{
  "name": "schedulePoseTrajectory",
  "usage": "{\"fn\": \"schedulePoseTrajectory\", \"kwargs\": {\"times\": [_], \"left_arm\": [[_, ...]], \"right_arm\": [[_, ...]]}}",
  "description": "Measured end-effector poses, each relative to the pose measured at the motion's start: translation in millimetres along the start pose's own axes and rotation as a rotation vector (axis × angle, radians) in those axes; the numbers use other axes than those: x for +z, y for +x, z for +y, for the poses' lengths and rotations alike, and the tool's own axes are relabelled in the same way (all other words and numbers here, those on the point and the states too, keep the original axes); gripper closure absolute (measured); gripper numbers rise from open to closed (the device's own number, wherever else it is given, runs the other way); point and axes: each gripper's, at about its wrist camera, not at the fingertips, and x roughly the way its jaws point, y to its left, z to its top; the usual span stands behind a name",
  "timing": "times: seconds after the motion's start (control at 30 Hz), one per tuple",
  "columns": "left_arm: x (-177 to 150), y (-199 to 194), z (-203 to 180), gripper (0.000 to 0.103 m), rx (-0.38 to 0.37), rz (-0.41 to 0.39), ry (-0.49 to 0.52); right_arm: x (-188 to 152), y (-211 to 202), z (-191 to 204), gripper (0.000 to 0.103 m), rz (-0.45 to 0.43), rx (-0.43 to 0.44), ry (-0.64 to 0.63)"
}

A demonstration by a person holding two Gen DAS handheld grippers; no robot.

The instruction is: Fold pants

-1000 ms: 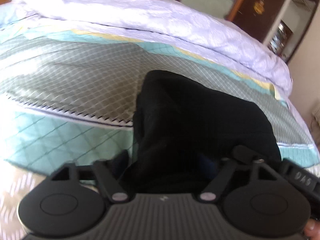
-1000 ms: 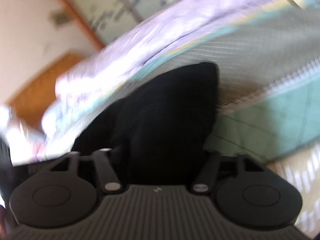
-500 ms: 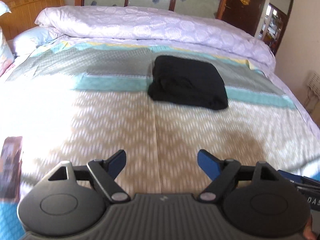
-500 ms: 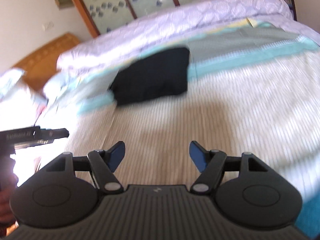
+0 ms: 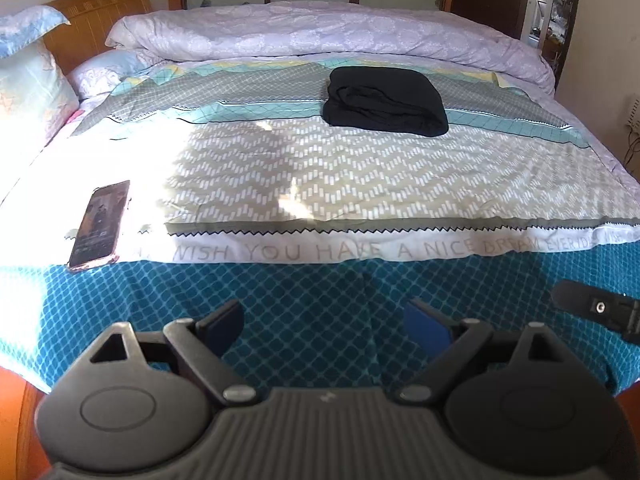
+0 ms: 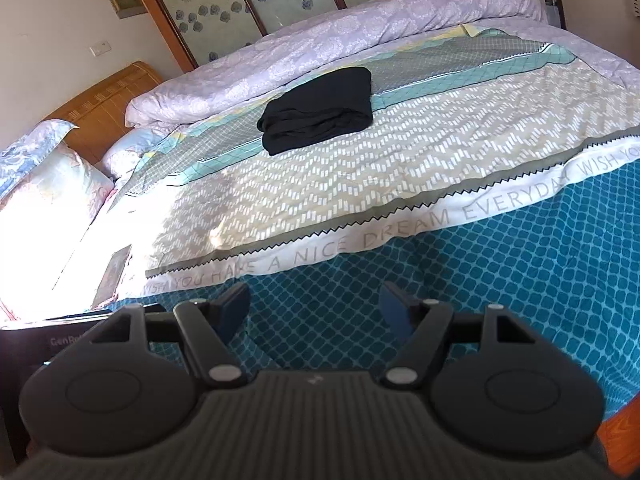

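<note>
Pants folding is judged complete, so the step in hand is a clean retreat.

Nearest, the left gripper (image 5: pixel 322 326) is seen with its jaws spread wide and nothing held between them, above the teal foot of the bedspread (image 5: pixel 304 320). The right gripper (image 6: pixel 314 306) is likewise wide open and empty over the same teal band. Both should be kept open and level and held clear of the cloth, so that no fabric is snagged.

To the left, a phone (image 5: pixel 99 226) lies flat near the bed's edge; it should be avoided.

Farther off, the pants (image 5: pixel 384 101) rest as a compact black bundle across the grey and turquoise bands, well apart from both grippers. Loose edges show along the near side of the bundle, so it is best left untouched.

Beyond it, a rolled lilac duvet (image 5: pixel 320 34) lies near, not touching.
</note>
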Motion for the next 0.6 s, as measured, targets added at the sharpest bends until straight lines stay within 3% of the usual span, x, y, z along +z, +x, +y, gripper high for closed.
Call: {"fn": "schedulePoseTrajectory", "kwargs": {"times": [0.17,0.23,0.6], "left_arm": [[2,-13,0,0.011,0.024,-0.033,0.012],[2,-15,-2,0.006,0.016,-0.033,0.023],[1,-6,-3,0.0,0.02,0.028,0.031]], "right_arm": [[-13,-7,10,0.029,0.008,0.011,-0.022],[-17,-9,12,0.029,0.015,0.015,-0.03],[-22,-5,12,0.029,0.042,0.004,-0.029]]}}
